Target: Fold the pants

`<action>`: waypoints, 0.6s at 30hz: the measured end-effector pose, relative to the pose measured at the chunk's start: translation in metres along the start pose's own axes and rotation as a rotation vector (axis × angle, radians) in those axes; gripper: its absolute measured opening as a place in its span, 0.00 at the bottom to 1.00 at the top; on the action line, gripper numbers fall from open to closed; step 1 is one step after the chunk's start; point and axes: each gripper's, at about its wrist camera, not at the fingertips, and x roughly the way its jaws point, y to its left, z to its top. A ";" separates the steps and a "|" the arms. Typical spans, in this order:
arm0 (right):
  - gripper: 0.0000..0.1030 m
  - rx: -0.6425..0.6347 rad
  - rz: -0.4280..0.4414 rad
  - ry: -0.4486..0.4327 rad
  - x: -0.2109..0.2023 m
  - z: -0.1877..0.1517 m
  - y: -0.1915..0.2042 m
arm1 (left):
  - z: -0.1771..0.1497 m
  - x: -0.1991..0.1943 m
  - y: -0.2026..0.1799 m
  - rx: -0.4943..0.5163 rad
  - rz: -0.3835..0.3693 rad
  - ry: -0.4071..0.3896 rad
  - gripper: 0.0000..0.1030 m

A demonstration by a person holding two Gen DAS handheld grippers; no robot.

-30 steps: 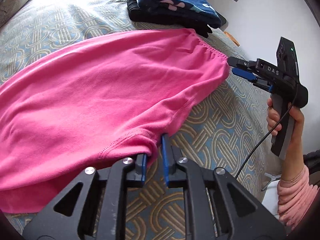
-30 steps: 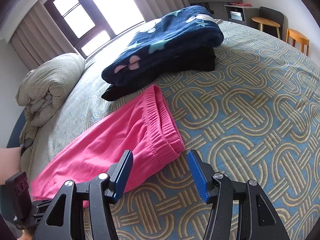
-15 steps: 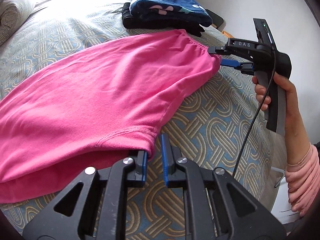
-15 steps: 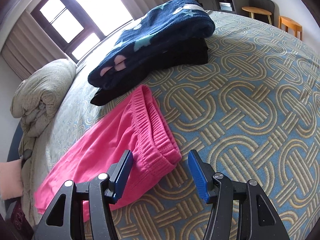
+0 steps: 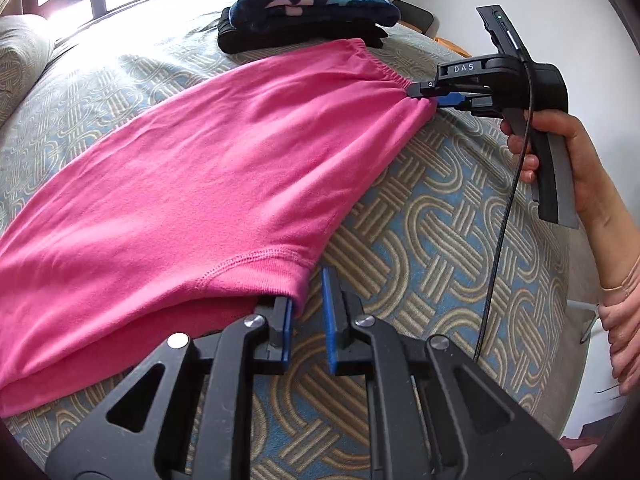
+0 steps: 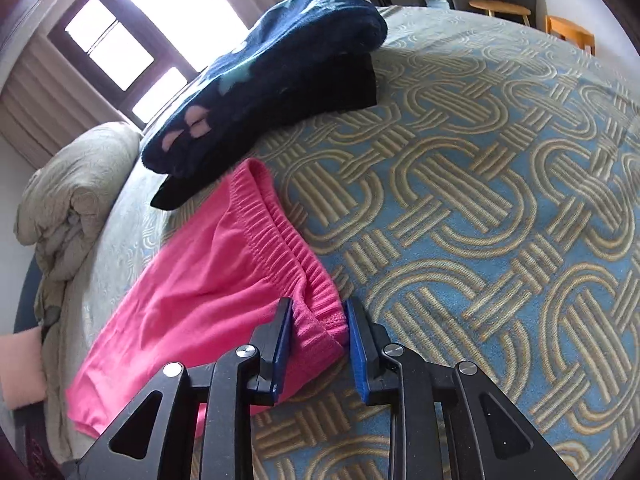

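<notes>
Step in hand: securing both corners of the pink pants (image 5: 192,184) before a fold. Lying flat on the patterned bed (image 5: 460,248), already doubled leg on leg, near the stack of folded clothes (image 5: 308,12). Right gripper (image 6: 320,320): just been closing, waistband corner between the pads, apparently grasping it. Left gripper (image 5: 307,308): nearly closed, hem corner at its left pad; whether pinched, cannot tell. Next: confirm both grips, lift together, carry one end over the other, keeping edges aligned.
</notes>
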 end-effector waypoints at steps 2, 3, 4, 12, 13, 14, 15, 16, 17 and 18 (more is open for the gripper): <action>0.33 -0.051 -0.056 0.002 -0.003 0.001 0.010 | 0.001 -0.002 0.001 -0.008 -0.003 -0.005 0.13; 0.37 -0.065 -0.085 0.005 -0.005 0.002 0.014 | 0.000 -0.003 0.002 -0.007 -0.001 -0.006 0.13; 0.40 -0.071 -0.109 0.004 -0.007 0.004 0.017 | 0.000 -0.004 0.002 -0.008 -0.002 -0.006 0.13; 0.45 -0.128 -0.241 -0.078 -0.041 0.006 0.033 | -0.002 -0.003 0.003 -0.045 -0.010 -0.002 0.15; 0.45 -0.133 -0.232 -0.076 -0.044 0.005 0.036 | -0.002 -0.002 0.004 -0.054 -0.013 -0.001 0.15; 0.45 -0.134 -0.220 -0.074 -0.045 0.005 0.038 | -0.002 -0.003 0.004 -0.060 -0.015 -0.004 0.15; 0.45 -0.135 -0.209 -0.072 -0.047 0.004 0.040 | -0.002 -0.005 0.004 -0.060 -0.015 -0.007 0.16; 0.45 -0.138 -0.194 -0.069 -0.048 0.003 0.044 | -0.002 -0.007 0.003 -0.057 -0.015 -0.007 0.17; 0.45 -0.143 -0.178 -0.065 -0.048 0.002 0.048 | -0.003 -0.010 0.003 -0.052 -0.015 -0.006 0.18; 0.45 -0.151 -0.162 -0.060 -0.048 0.000 0.052 | -0.004 -0.013 0.003 -0.049 -0.015 -0.003 0.18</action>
